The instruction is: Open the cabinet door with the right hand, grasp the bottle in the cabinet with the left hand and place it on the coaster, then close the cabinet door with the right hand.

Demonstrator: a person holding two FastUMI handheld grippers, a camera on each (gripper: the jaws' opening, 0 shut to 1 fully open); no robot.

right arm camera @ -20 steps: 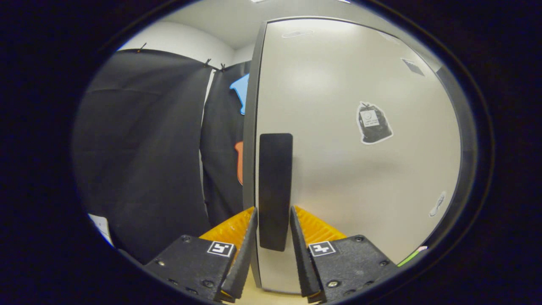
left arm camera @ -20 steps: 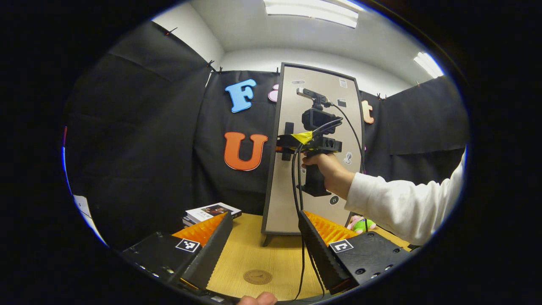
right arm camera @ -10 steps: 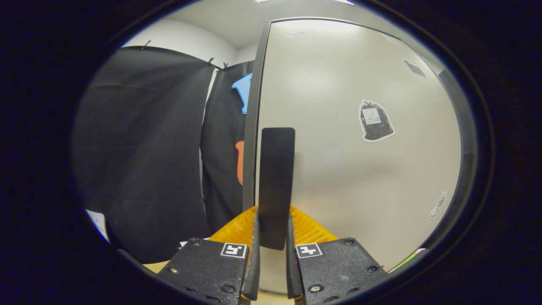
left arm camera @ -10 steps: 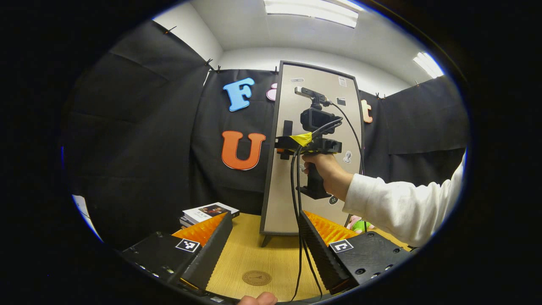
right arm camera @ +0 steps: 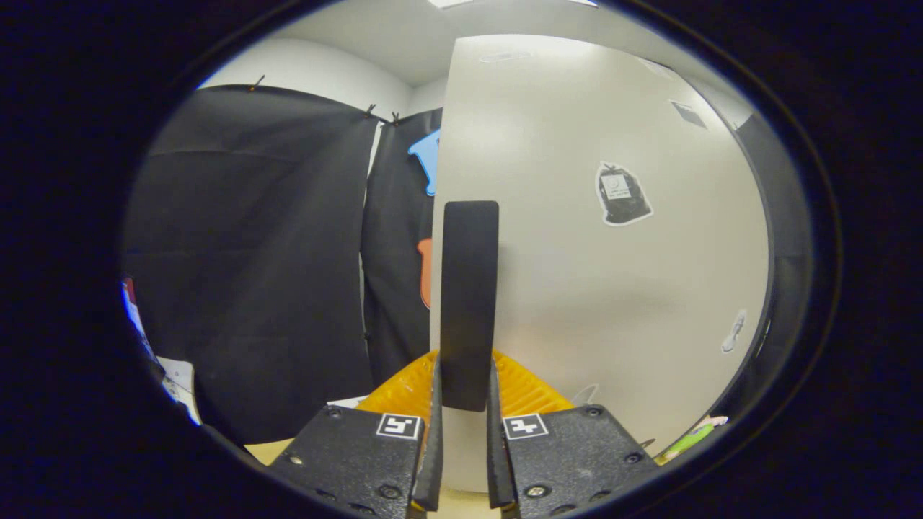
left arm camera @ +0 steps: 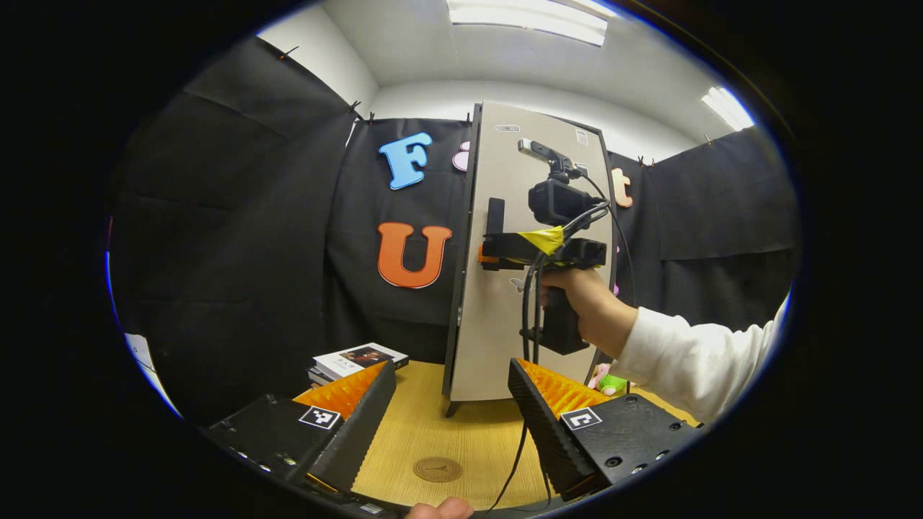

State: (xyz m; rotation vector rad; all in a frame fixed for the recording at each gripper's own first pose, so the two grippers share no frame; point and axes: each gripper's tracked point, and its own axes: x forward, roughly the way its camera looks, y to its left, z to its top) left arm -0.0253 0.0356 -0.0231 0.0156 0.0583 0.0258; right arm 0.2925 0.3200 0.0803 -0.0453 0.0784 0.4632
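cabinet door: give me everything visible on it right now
The cabinet door is a tall, smooth, pale beige panel with a dark edge, standing upright on the wooden table. A black vertical bar handle sits near its left edge, and the right tongs are shut on that handle's lower end. Several small stickers dot the face, including a dark bag-shaped one. In the left gripper view the door looks swung slightly out from the cabinet frame. No interior is visible.

Cabinet door (left arm camera: 505, 288) hides the cabinet interior; its contents cannot be told. Small green-and-pink object (left arm camera: 604, 378) at door's 5 o'clock, mostly hidden behind sleeve (left arm camera: 692, 360): identity unclear. Door stickers (right arm camera: 621, 194) too small to read. Book stack (left arm camera: 353, 360) on counter (left arm camera: 461, 432) partly behind left gripper's fingers (left arm camera: 360, 425).
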